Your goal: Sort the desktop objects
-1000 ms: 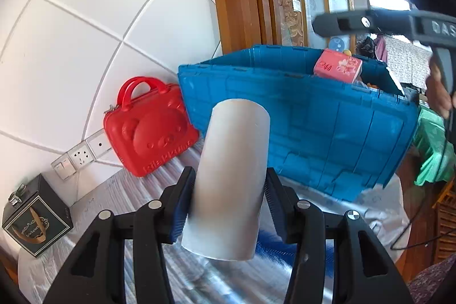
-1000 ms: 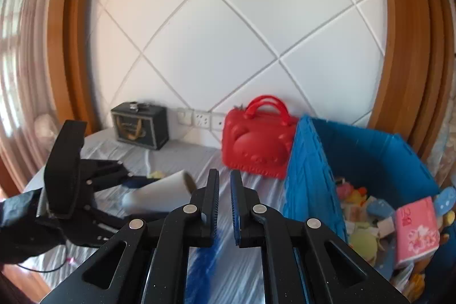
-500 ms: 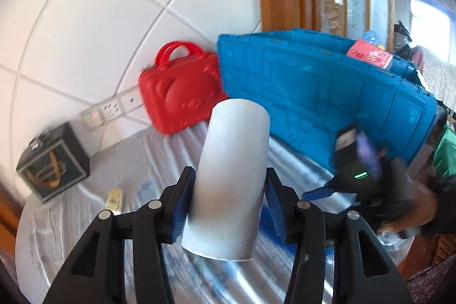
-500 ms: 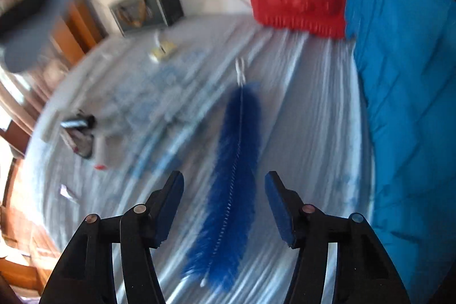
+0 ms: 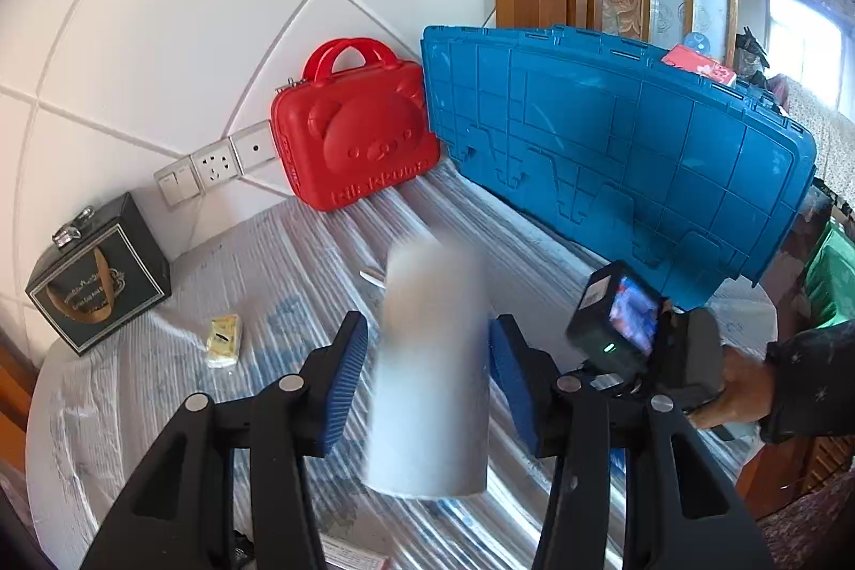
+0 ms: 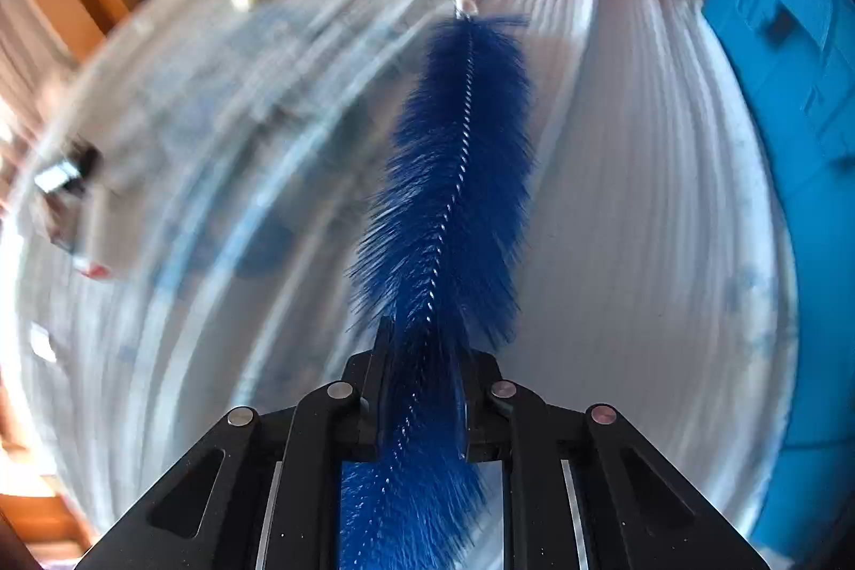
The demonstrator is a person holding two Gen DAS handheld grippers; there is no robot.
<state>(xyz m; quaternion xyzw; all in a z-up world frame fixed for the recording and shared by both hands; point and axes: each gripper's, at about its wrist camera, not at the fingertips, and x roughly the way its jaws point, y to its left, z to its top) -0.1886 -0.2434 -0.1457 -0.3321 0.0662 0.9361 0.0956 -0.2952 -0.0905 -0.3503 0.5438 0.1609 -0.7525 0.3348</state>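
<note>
A white paper roll, blurred, stands nearly upright between the blue pads of my left gripper, which is shut on it above the table. A long dark-blue bristle brush lies on the striped white table cover, its white loop end pointing at the red case. My right gripper points steeply down and is shut on the near end of that brush, with bristles bulging out around the pads. In the left wrist view the right tool's camera unit and the hand holding it sit low on the right.
A large blue crate stands at the right with a pink packet showing over its rim. A red bear-face case leans on the wall beside it. A black gift box and a small yellow packet lie at the left.
My right gripper dropped from above the crate to the table, opened over the blue brush and closed on it. The left gripper, still holding the roll, drifted lower and turned a little.
</note>
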